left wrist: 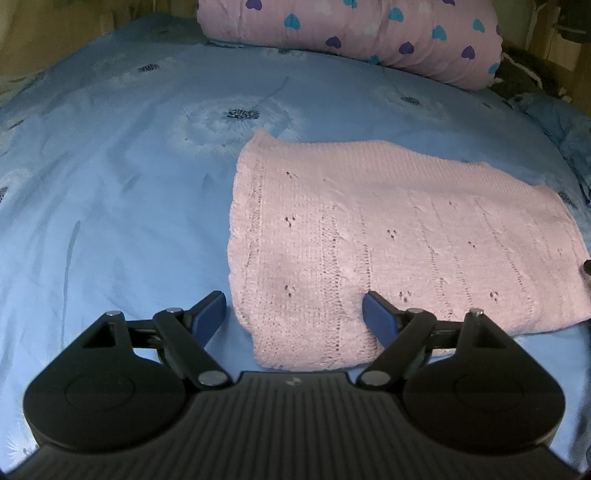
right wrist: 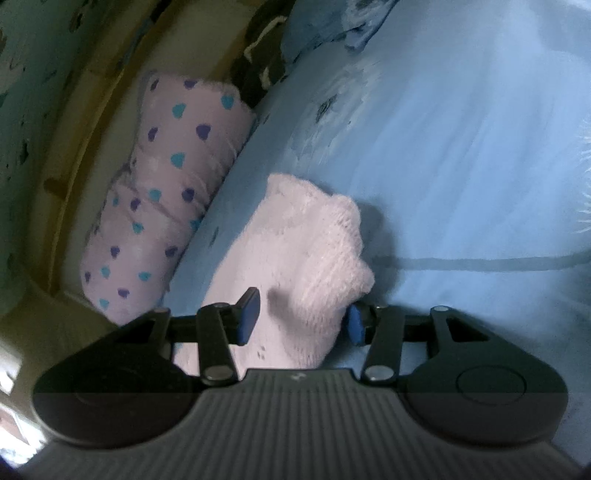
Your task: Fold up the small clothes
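Nothing like a box or basket shows up in either view, just bedding, so here's the layout left to right.

Left wrist view: the far left is all blue bedsheet (left wrist: 110, 166) with pale dandelion prints. The left gripper (left wrist: 293, 314) hangs low over it with its jaws spread wide, and nothing is pinched. Its left blue pad sits over bare sheet and its right pad over the near edge of the pink knitted garment (left wrist: 388, 236), so the garment's near left corner lies in the gap between them. I can't tell if either pad actually touches the knit. The garment lies flat on the sheet, right of centre, and has little eyelet holes in rows. Behind it, along the top, there's a rolled pink blanket with hearts (left wrist: 351, 33), and something dark in the far right corner that's too murky to make out.

Right wrist view (tilted and blurry): the heart blanket (right wrist: 166, 192) is on the left against a pale wall or board. The right gripper (right wrist: 301, 319) is about half open, with a bunched fold of the garment (right wrist: 306, 236) between its pads. The right pad seems to be against the knit and there's a gap at the left one, so I can't say it's gripping. More blue sheet (right wrist: 461, 166) fills the right side.
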Demonstrator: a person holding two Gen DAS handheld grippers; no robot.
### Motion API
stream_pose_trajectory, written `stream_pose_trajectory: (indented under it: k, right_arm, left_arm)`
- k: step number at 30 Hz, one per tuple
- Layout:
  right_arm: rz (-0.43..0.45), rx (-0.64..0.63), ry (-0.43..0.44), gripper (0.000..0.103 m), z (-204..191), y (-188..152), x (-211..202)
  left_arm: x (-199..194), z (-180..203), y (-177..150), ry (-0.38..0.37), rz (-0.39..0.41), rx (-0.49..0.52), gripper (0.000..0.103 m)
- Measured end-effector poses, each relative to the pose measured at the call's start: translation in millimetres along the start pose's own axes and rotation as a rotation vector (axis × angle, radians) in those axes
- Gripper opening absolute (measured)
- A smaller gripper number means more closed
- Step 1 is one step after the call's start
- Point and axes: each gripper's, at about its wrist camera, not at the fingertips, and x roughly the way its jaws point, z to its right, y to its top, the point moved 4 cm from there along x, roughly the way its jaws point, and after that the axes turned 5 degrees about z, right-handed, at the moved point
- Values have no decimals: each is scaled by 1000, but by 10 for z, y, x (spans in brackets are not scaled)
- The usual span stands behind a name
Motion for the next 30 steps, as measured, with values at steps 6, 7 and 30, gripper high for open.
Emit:
stream_pose_trajectory:
  k: [6, 7, 30]
  right_arm:
    - [48, -14, -1, 50, -3, 12, 55]
    - [54, -31, -4, 50, -16, 17, 73]
    - [55, -135, -42, 35, -119, 181, 304]
  left_arm:
    - [-2, -32, 3, -9, -7, -15, 85]
    - [-2, -38, 4, -10, -8, -17, 85]
    - [-26, -70, 14, -13, -10, -29, 85]
